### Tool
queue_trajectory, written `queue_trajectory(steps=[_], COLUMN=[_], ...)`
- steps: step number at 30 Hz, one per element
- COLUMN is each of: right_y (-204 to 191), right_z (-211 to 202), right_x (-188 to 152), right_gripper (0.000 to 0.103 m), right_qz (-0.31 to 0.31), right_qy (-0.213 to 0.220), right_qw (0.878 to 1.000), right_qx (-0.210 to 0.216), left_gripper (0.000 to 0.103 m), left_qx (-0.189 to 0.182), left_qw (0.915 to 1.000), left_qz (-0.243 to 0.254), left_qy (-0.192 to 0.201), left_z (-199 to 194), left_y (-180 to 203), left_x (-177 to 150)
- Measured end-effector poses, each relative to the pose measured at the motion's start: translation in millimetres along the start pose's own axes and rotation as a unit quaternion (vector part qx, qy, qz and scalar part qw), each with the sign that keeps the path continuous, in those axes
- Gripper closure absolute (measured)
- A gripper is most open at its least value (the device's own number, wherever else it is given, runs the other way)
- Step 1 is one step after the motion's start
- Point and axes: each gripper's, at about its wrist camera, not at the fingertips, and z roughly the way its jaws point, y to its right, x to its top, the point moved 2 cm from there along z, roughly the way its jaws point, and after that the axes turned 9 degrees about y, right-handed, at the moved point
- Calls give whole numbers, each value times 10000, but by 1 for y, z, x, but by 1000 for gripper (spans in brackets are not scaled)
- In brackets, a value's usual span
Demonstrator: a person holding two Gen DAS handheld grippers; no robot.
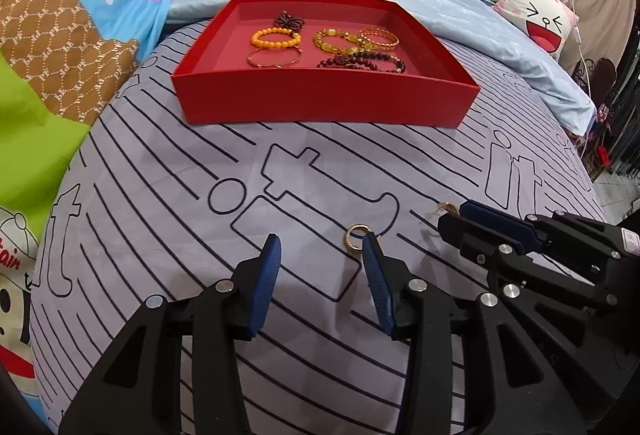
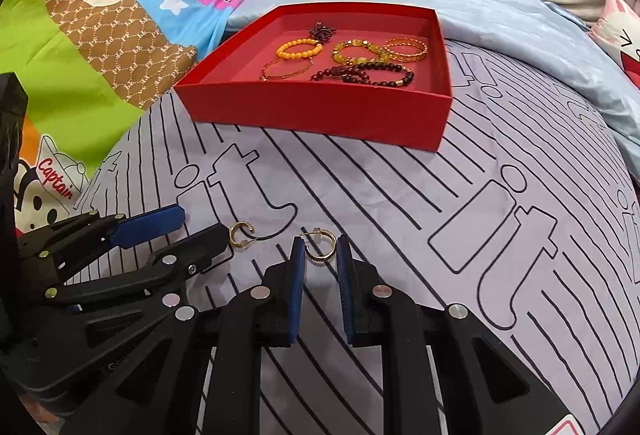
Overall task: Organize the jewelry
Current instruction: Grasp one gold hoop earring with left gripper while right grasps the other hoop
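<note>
Both my grippers angle steeply down at the striped bedsheet [image 1: 160, 195], side by side, near edge of the bed.

Left gripper [image 1: 320, 251]: jaws apart, nothing clamped. A gold hoop earring [image 1: 354, 241] lies on the sheet just by the tip of its R finger [image 1: 374, 275], outside the gap as far as I can tell; from the right wrist cam the same hoop [image 2: 240, 235] sits just off the finger tips.

Right gripper [image 2: 320, 255]: jaws narrow, w/ a second gold hoop earring [image 2: 320, 249] standing betw. the blue pads [image 2: 298, 275]. Pads look right at the hoop's sides, so I read it as pinched. From the left cam only the earring's post pokes out past the tip.

Red tray [image 1: 320, 99] sits farther up the bed, well apart from both grippers. Inside: orange bead bracelet [image 1: 276, 37], other gold and dark bead bracelets alongside.
</note>
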Motion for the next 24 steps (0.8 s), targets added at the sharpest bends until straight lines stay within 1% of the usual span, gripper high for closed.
queue_trajectory(steps=[3, 6, 12, 19, 20, 24], right_y=[6, 11, 15, 16, 16, 15], right_z=[-1, -3, -3, -2, -2, -3], right_x=[0, 0, -1, -2, -2, -3], right_gripper=[88, 88, 88, 88, 88, 88], right_qz=[70, 144, 223, 286, 291, 301], right_qy=[3, 18, 16, 6, 4, 9], right_qw=[10000, 9999, 9997, 9996, 9996, 9995], right_qx=[-24, -31, 2, 39, 43, 70], left_gripper=[60, 60, 62, 83, 85, 85], left_qx=[-29, -24, 14, -53, -64, -92], left_qw=[10000, 9999, 9998, 9995, 9995, 9996], left_qz=[65, 129, 217, 302, 305, 267], left_qy=[-32, -63, 8, 23, 22, 5], left_z=[4, 8, 12, 13, 13, 13], left_y=[5, 10, 14, 16, 16, 16], left_x=[-1, -3, -1, 0, 0, 1])
